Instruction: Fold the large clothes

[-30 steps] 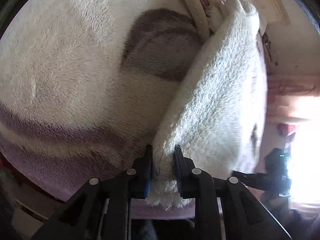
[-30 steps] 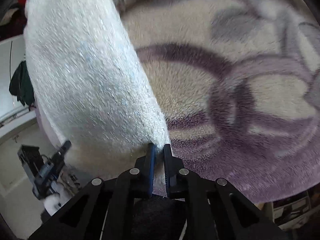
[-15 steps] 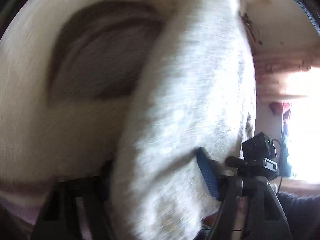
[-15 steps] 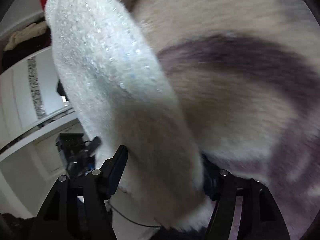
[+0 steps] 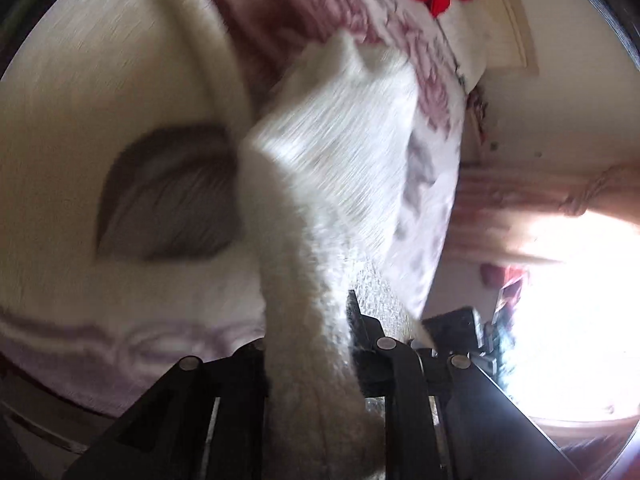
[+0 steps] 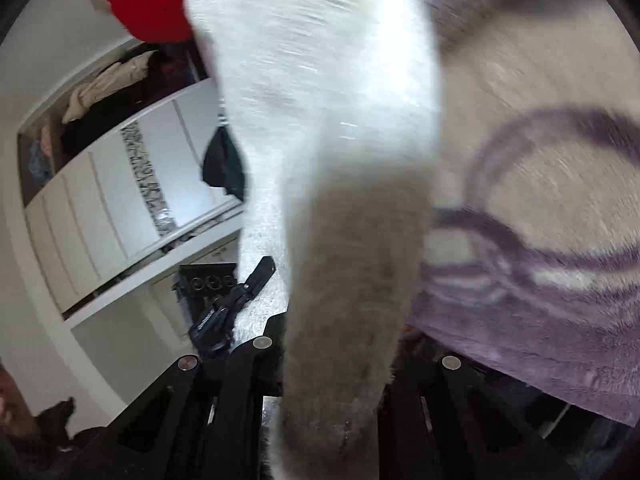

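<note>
A white fluffy knitted garment is clamped in the left gripper and the right gripper, both jaws having just been closing on it. It is stretched ahead above the cream-and-purple fleece blanket. Bunched, thick fabric may be lost from either grip, spoiling the fold.

White fuzzy garment, faint sparkle. Cream blanket with grey leaf motif, purple swirls and purple border. Red item at top. Black gripper fingers. White wardrobe, patterned grey strip.
</note>
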{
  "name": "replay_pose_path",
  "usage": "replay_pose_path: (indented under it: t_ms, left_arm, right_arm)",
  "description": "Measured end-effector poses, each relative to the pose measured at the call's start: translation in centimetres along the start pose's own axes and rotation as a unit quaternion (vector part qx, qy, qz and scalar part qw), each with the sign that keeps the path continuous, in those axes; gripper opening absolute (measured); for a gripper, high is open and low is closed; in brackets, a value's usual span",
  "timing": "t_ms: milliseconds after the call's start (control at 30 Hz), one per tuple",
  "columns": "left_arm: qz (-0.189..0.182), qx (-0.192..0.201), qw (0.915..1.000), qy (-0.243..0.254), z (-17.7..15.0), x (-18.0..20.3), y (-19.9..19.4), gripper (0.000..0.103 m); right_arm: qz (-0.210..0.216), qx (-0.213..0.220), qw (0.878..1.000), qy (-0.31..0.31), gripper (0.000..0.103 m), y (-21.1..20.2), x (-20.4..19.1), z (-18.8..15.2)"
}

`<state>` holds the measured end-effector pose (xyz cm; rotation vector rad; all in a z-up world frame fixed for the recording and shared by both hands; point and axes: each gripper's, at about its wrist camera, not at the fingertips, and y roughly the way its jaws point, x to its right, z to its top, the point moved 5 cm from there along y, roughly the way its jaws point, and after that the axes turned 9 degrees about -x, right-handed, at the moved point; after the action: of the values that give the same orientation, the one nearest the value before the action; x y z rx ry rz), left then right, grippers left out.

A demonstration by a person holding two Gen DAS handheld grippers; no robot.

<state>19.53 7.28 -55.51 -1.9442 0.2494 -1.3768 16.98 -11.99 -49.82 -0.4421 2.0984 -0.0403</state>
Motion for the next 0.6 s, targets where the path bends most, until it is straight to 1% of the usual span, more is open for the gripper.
replay_pose_path:
  t_ms: [100,133,200,233,267,333,400,433,500,533,567,600]
  left_arm:
    - [-0.015,0.009,0.9998,-0.001,2.6,2.4,-0.3,0.015]
    - [-0.016,0.013,0.9998,0.002,3.6,3.1,-0.2,0.015]
    - [-0.012,0.011,0.9999,-0.004,6.3,2.7,-2.4,0.015]
    - [-0.015,0.009,0.9998,-0.013,7.7,2.7,-2.1,0.016]
    - [-0.018,0.005,0.9997,-0.018,9.2,2.8,-1.5,0.017]
    - [-0.038,-0.007,0.9985,-0.038,12.1,2.5,0.2,0.019]
    - [-0.063,-0.024,0.9964,-0.052,14.9,2.9,0.8,0.023]
    - [-0.066,-0.031,0.9953,-0.063,15.8,2.6,1.0,0.024]
    - [-0.083,-0.038,0.993,-0.074,17.0,2.5,0.8,0.028]
    - [-0.09,-0.037,0.9922,-0.078,17.0,2.5,0.4,0.029]
    - [-0.1,-0.037,0.991,-0.081,16.8,2.5,-0.2,0.035]
    - [-0.124,-0.033,0.988,-0.086,16.7,2.5,-0.7,0.045]
  right_arm:
    - [0.025,0.015,0.999,-0.013,0.015,-2.1,-3.7,2.2]
    - [0.03,0.022,0.999,-0.015,0.015,-3.5,-4.7,2.9]
    - [0.037,0.037,0.998,-0.019,0.015,-5.5,-6.8,5.2]
    - [0.04,0.044,0.998,-0.014,0.015,-6.1,-7.6,6.8]
    - [0.045,0.045,0.998,-0.006,0.015,-8.8,-7.8,7.7]
    - [0.065,0.055,0.996,0.021,0.02,-10.5,-8.0,10.5]
    - [0.074,0.069,0.994,0.038,0.027,-11.9,-7.4,13.2]
    - [0.083,0.079,0.992,0.05,0.031,-12.4,-7.4,14.4]
    - [0.112,0.093,0.987,0.062,0.057,-12.6,-7.9,16.8]
    - [0.123,0.101,0.985,0.065,0.062,-12.6,-8.1,17.7]
    - [0.134,0.109,0.983,0.059,0.07,-13.0,-8.3,18.1]
    - [0.146,0.12,0.981,0.048,0.073,-13.5,-9.0,18.4]
